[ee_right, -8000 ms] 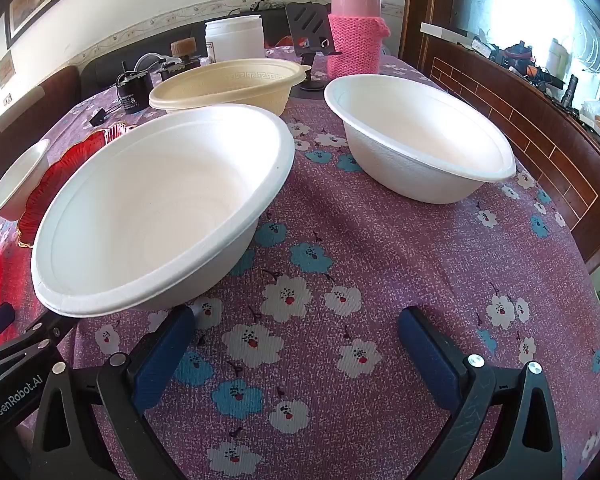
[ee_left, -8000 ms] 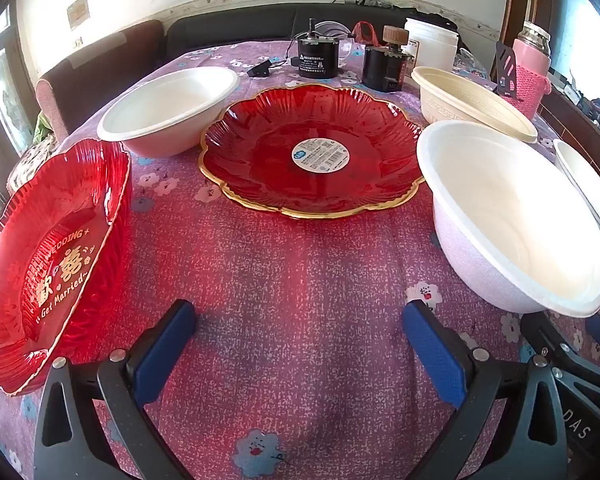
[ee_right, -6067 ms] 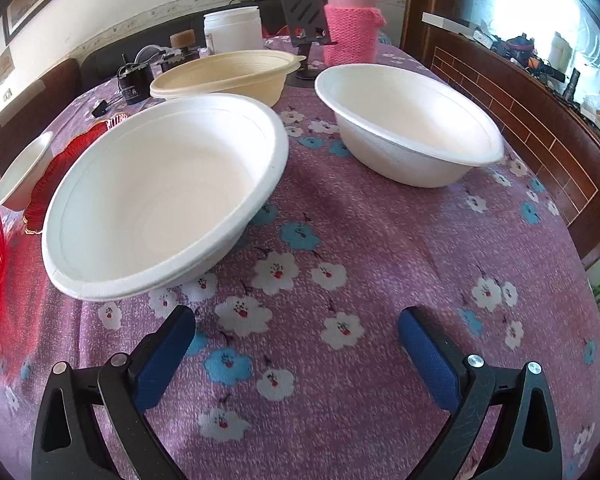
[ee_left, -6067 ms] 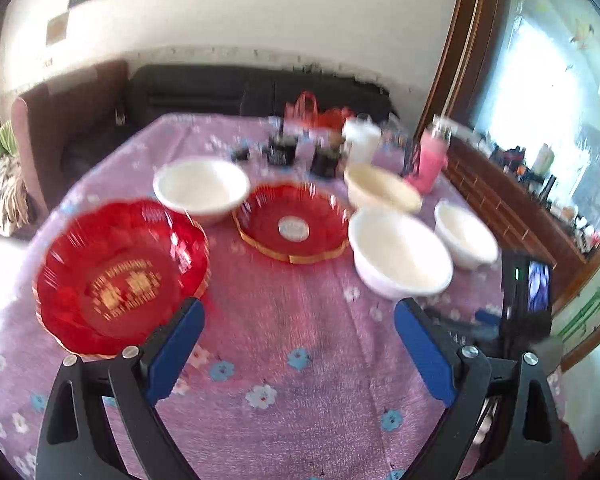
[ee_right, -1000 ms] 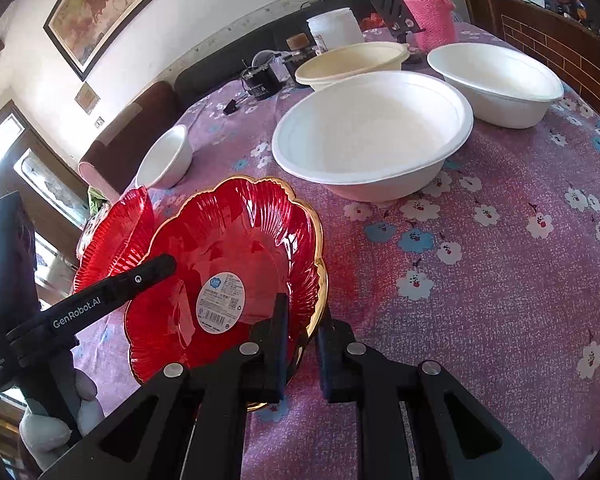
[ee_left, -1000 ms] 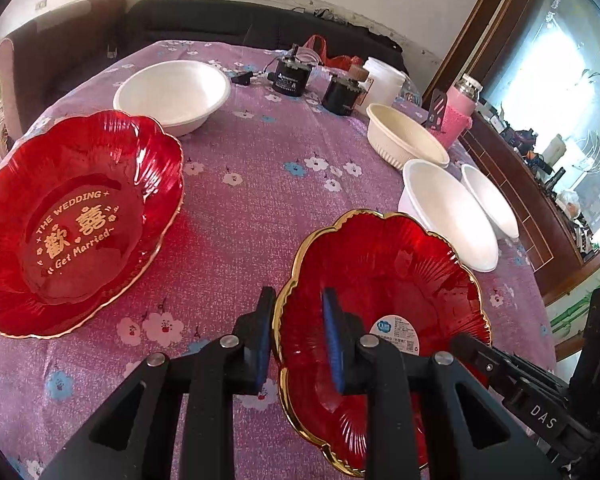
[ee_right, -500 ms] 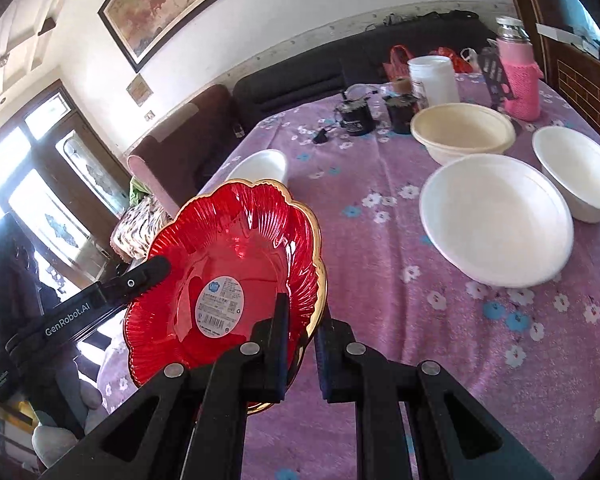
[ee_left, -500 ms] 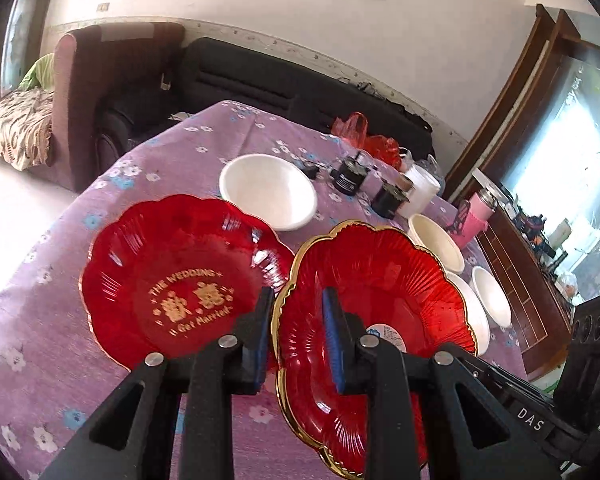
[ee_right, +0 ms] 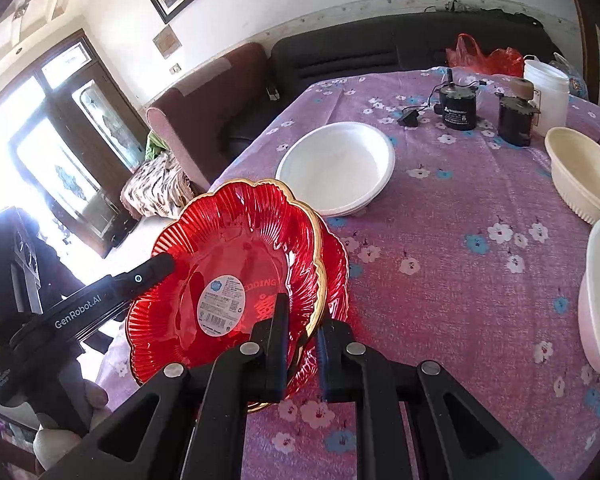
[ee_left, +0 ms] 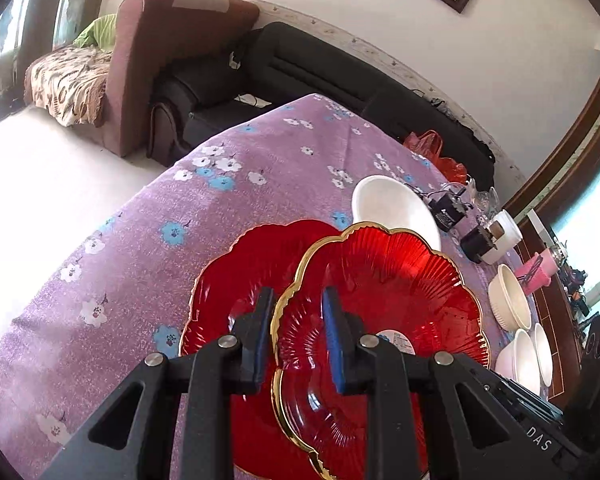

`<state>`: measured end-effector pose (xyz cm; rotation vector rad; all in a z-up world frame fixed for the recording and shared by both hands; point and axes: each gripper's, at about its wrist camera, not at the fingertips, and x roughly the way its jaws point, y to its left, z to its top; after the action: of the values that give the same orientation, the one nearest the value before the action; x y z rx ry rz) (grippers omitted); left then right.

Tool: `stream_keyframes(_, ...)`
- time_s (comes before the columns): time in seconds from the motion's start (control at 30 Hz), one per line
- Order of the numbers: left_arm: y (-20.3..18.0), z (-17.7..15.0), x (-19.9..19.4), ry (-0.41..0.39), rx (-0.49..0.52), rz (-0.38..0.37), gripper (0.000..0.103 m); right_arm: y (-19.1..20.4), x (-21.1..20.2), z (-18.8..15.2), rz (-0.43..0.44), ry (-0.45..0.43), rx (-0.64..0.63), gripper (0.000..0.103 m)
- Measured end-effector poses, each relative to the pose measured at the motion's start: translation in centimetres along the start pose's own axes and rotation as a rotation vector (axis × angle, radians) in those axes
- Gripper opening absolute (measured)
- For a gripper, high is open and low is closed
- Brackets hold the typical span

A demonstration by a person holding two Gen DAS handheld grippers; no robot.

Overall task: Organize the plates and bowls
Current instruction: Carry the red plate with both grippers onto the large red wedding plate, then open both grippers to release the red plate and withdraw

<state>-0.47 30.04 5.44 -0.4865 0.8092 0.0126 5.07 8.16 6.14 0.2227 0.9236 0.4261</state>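
Observation:
Both grippers hold one red gold-rimmed plate (ee_left: 384,292) (ee_right: 236,248) with a white label, tilted above the table. My left gripper (ee_left: 296,320) is shut on its left rim. On the opposite rim my right gripper (ee_right: 302,326) is shut too. Directly under it lies a second red plate (ee_left: 236,272) (ee_right: 336,264) with gold lettering, mostly covered. A white bowl (ee_left: 392,208) (ee_right: 340,164) sits just behind the plates. A cream bowl (ee_left: 510,300) (ee_right: 580,176) and two more white bowls (ee_left: 524,356) stand at the right.
The table (ee_left: 204,200) (ee_right: 460,248) has a purple flowered cloth; its left edge drops to the floor. Black motors (ee_right: 458,108), a white jar (ee_right: 546,84) and a pink bottle (ee_left: 540,272) stand at the back. A sofa (ee_left: 172,64) lies beyond.
Both grippers have carried the labelled plate leftward, from beside the lettered plate to over it. The views rolled, and the lettered plate is now largely covered.

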Motion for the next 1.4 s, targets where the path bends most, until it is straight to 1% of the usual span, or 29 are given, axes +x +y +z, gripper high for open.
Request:
stream_keyframes(0.13,1.3,0.0,1.9,0.042,-0.036,0.017,0.023,-0.4,2.6,-0.1,-0.012,0.05,0.007,0.013)
stream_keyframes(0.23,1.4,0.2,2.0,0.033,-0.029,0.044,0.023,-0.3,4.0,-0.1,-0.007,0.072,0.007,0.013)
stream_keyframes(0.33,1.7,0.4,2.0,0.033,-0.055,0.035,0.026,-0.1,4.7,0.0,0.002,0.08,0.0,0.013)
stream_keyframes(0.43,1.8,0.4,1.9,0.042,-0.066,0.028,0.034,0.0,5.1,0.2,0.0,0.082,-0.01,0.014)
stream_keyframes(0.5,1.6,0.5,1.4,0.037,-0.065,0.033,0.045,-0.1,5.2,0.3,0.006,0.086,-0.012,0.014)
stream_keyframes(0.53,1.4,0.6,1.1,0.03,-0.063,0.03,0.046,-0.1,5.3,0.4,0.008,0.091,-0.016,0.014)
stream_keyframes(0.57,1.3,0.6,0.8,0.028,-0.062,0.032,0.051,0.1,5.4,0.4,-0.003,0.096,-0.024,0.014)
stream_keyframes(0.6,1.2,0.6,0.4,0.023,-0.064,0.039,0.058,0.2,5.5,0.4,-0.006,0.094,-0.031,0.014)
stream_keyframes(0.67,1.2,0.7,-0.9,-0.018,-0.061,0.046,0.063,0.5,5.8,0.5,-0.017,0.108,-0.044,0.014)
stream_keyframes(0.7,1.0,0.7,-1.5,-0.038,-0.052,0.059,0.067,0.7,5.9,0.5,-0.03,0.11,-0.056,0.015)
stream_keyframes(0.73,0.9,0.8,-2.2,-0.055,-0.044,0.071,0.07,1.0,5.9,0.5,-0.062,0.102,-0.077,0.015)
stream_keyframes(0.77,0.9,0.8,-2.9,-0.074,-0.04,0.076,0.074,1.1,6.0,0.5,-0.064,0.104,-0.081,0.016)
stream_keyframes(0.87,0.7,0.7,-4.9,-0.115,-0.034,0.072,0.077,0.8,5.9,0.6,-0.06,0.1,-0.052,0.016)
stream_keyframes(0.93,0.4,0.5,-6.0,-0.135,-0.029,0.066,0.077,0.7,5.7,0.6,-0.034,0.093,-0.043,0.025)
stream_keyframes(1.0,0.1,0.2,-7.0,-0.153,-0.017,0.063,0.079,0.8,5.2,0.6,-0.031,0.069,-0.039,0.046)
stream_keyframes(1.03,-0.2,0.1,-7.4,-0.158,-0.012,0.06,0.08,0.9,4.8,0.5,-0.019,0.056,-0.033,0.048)
stream_keyframes(1.1,-0.8,-0.2,-8.2,-0.174,-0.003,0.057,0.081,1.1,4.0,0.4,-0.005,0.037,-0.024,0.057)
stream_keyframes(1.3,-2.9,-1.6,-10.3,-0.222,0.048,0.061,0.081,1.1,0.1,0.0,-0.003,-0.06,-0.04,0.057)
stream_keyframes(1.4,-4.5,-2.5,-11.5,-0.269,0.088,0.076,0.082,1.0,-3.0,-0.7,-0.044,-0.136,-0.082,0.057)
